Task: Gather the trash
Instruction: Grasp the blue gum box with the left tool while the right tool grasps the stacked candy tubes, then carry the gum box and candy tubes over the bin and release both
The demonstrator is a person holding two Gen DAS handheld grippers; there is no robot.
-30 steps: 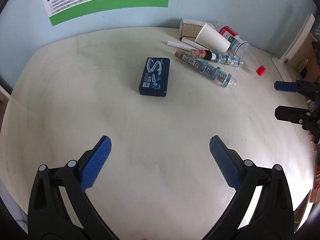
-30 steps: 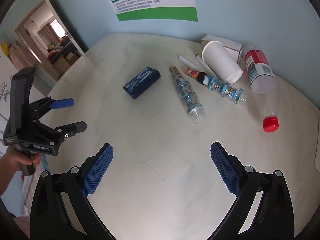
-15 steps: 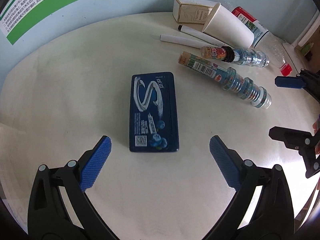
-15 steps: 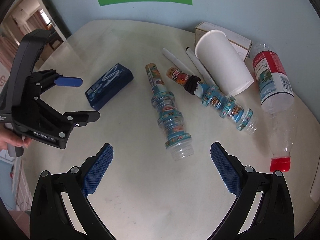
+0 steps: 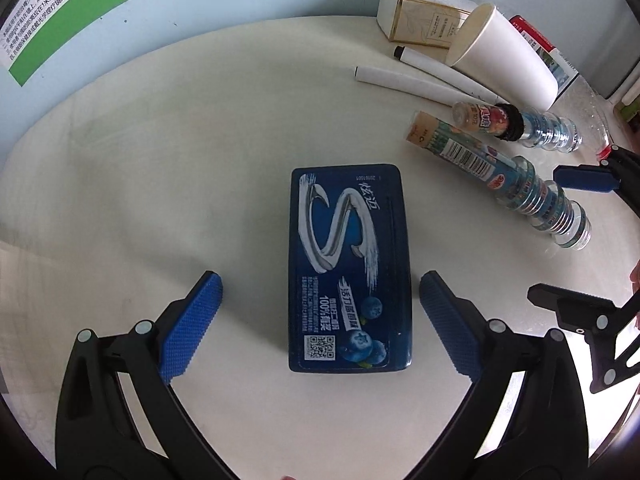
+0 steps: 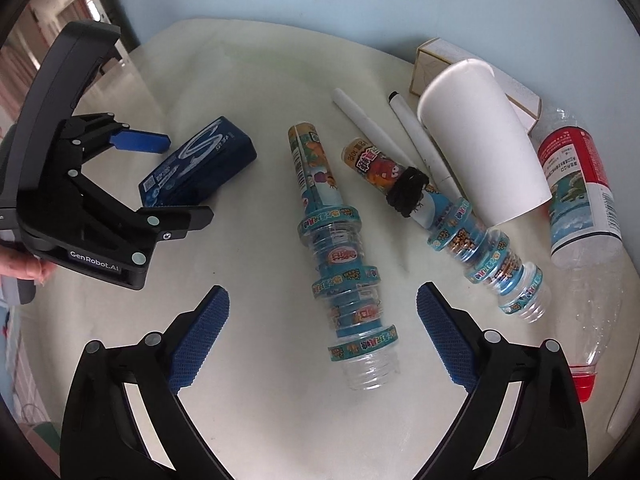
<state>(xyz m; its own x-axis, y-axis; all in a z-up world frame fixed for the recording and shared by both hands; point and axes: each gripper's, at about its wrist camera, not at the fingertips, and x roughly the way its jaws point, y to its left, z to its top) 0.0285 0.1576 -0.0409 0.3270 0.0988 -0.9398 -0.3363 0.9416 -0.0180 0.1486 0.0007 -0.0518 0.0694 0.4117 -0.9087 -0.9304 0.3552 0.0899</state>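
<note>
Left gripper (image 5: pixel 316 316) spread wide, blue gum box (image 5: pixel 348 268) lying flat between the pads, not touched. Right gripper (image 6: pixel 320 328) closing, pads not yet on the ribbed clear bottle (image 6: pixel 344 280) between them. 2nd ribbed bottle (image 6: pixel 472 240) at 2 o'clock, paper cup (image 6: pixel 484 140) and 2 white markers (image 6: pixel 368 120) beyond. Cream round table (image 5: pixel 160 168), pale blue wall (image 6: pixel 500 4) at 12, green-edged poster (image 5: pixel 60 12) on it.

Round cream table (image 5: pixel 160 160). Lying on it: blue gum box (image 5: pixel 350 268), two ribbed bottles (image 6: pixel 344 272) (image 6: pixel 472 240), paper cup (image 6: pixel 480 140), two white markers (image 5: pixel 408 82), carton (image 5: pixel 416 16), red-capped bottle (image 6: pixel 580 208).
</note>
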